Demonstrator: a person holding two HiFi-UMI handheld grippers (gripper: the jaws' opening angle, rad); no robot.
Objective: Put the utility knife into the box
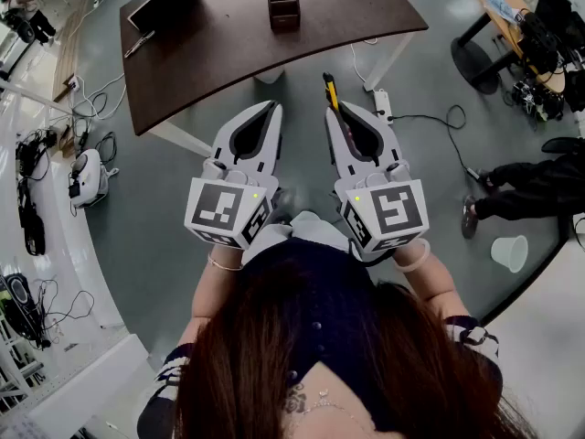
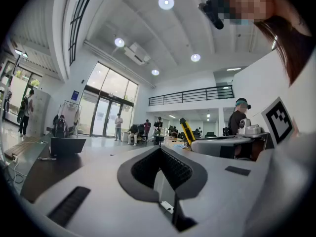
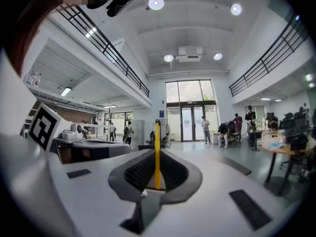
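Short of the brown table (image 1: 228, 48), over grey floor, we find the right gripper (image 1: 336, 112) clenched on the yellow utility knife (image 1: 330, 91), whose end projects past the jaw tips. We note the left gripper (image 1: 272, 108) beside it, jaws together and empty. The box (image 1: 283, 5) stands on the table, well apart from the knife.

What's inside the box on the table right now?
The box shows dark divided compartments, nothing sticking out; their floors are shadowed, unreadable. The utility knife is clamped in the right gripper, not in the box.
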